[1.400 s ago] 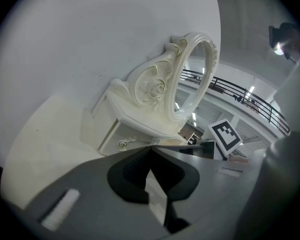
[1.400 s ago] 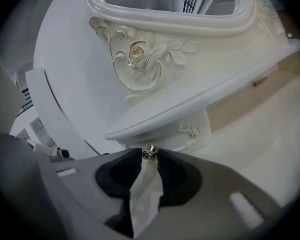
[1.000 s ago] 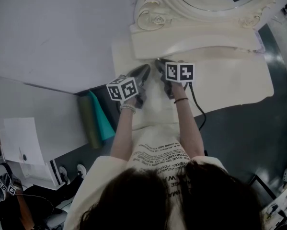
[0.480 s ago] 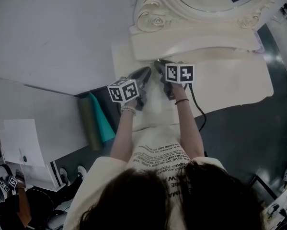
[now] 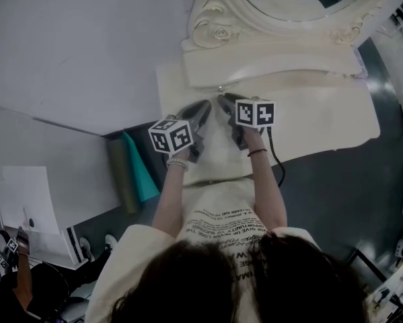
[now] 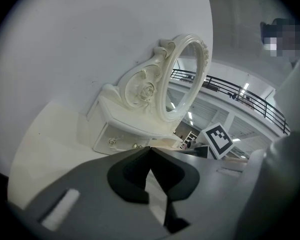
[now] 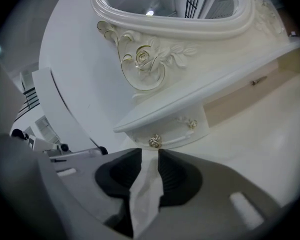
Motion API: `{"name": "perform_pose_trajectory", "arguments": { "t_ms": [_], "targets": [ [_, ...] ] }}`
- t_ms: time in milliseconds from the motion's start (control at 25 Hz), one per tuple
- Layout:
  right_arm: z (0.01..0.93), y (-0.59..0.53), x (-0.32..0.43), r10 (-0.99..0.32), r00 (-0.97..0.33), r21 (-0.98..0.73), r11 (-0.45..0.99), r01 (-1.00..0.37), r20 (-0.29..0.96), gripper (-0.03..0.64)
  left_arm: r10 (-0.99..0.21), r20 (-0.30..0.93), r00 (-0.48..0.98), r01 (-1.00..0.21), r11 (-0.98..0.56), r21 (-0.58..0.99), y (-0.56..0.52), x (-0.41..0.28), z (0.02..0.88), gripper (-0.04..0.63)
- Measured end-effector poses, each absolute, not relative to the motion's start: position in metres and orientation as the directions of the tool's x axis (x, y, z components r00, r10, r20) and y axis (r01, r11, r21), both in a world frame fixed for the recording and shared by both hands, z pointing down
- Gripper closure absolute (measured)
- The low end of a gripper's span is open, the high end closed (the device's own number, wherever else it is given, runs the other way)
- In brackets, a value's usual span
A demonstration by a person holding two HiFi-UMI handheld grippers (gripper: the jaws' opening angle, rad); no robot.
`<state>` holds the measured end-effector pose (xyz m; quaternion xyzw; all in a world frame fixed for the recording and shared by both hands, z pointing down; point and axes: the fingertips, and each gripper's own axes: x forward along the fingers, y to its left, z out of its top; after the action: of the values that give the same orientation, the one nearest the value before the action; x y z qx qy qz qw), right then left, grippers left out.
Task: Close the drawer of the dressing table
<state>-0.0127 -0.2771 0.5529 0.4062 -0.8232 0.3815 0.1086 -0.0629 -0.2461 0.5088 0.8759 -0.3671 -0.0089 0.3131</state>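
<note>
Cream-painted drawer (image 7: 177,132) with a small gold knob (image 7: 155,141) sits tucked under the overhanging shelf of an ornate cream dressing table (image 5: 322,120), at the left end of the low unit below the mirror, its front looking flush with that unit. An oval mirror in a carved frame with rose scrollwork (image 5: 218,25) rises above it, against a plain pale grey wall (image 5: 87,39). The person stands at the table's front edge, both arms reaching over the smooth cream tabletop. The right gripper (image 7: 150,153) points at the gold knob, its tips just short of it; its jaws are opening, with a narrow gap that holds nothing and shows only pale tabletop through it. The left gripper (image 6: 150,148) hovers beside it over the tabletop, its jaw tips pressed together and empty. A dark glossy floor (image 5: 349,180) surrounds the table. To the left, a teal sheet (image 5: 139,170) and an olive-green roll (image 5: 119,177) lean between the table and a white side surface (image 5: 53,160) carrying sheets of paper (image 5: 23,204). The left gripper view shows a black railing (image 6: 230,91) on an upper level.
</note>
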Motion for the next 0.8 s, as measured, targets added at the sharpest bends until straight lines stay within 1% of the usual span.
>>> {"name": "perform_pose_trajectory", "arguments": {
  "t_ms": [40,200,600,800],
  "targets": [
    [0.552,-0.274,-0.011,-0.587,-0.646,-0.531,0.387,-0.754,0.489,0.511,-0.648,0.21,0.732,-0.636,-0.539,0.552,-0.244,-0.062,0.507,0.591],
    [0.542,-0.261,-0.012,-0.581,-0.669,-0.513,0.44,-0.737,0.464,0.52,-0.64,0.201,0.742,-0.631,-0.564,0.533,-0.231,-0.057,0.498,0.591],
    [0.515,-0.229,-0.019,-0.574,-0.719,-0.493,0.53,-0.691,0.391,0.608,-0.611,0.199,0.766,-0.62,-0.62,0.481,-0.199,-0.048,0.483,0.591],
    [0.5,-0.217,-0.023,-0.571,-0.744,-0.479,0.574,-0.664,0.346,0.614,-0.609,0.187,0.771,-0.616,-0.637,0.464,-0.188,-0.05,0.476,0.591]
  ]
}}
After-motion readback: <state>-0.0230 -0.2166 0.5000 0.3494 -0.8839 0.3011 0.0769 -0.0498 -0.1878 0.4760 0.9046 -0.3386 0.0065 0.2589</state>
